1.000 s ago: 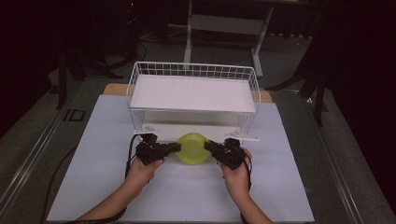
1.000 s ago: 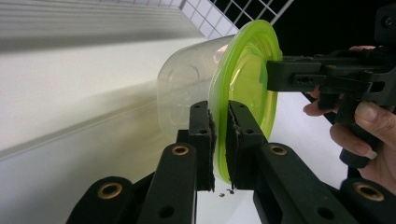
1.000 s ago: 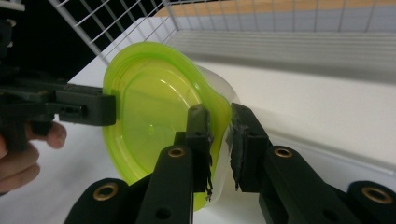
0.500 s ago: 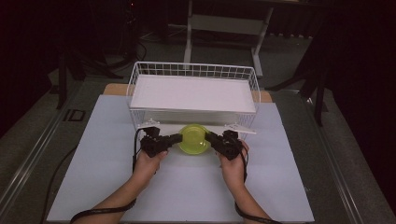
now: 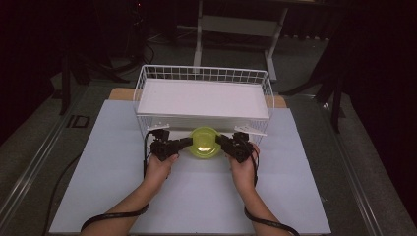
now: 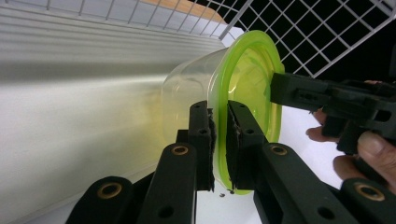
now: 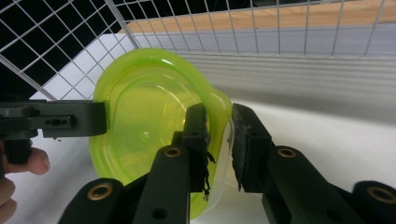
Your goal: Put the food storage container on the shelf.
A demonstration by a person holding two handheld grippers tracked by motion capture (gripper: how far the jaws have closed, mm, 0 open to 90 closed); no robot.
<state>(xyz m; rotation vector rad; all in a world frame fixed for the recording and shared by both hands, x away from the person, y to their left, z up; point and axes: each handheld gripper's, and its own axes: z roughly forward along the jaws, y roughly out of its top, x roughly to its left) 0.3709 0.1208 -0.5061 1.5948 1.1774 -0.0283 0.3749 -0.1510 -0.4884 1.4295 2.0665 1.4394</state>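
Two claws, mine: left gripper (image 5: 183, 144) at 9 o'clock, right gripper (image 5: 222, 142) at 3, each clenched on the green-lidded container's (image 5: 204, 143) rim.

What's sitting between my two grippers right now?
A clear tub with a green lid, seen in the high view. The left gripper and the right gripper each clamp its rim from opposite sides, just in front of the wire basket.

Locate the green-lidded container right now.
In the high view the green-lidded container sits mid-table, just in front of the wire basket, pinched by its rim between the left gripper and right gripper.
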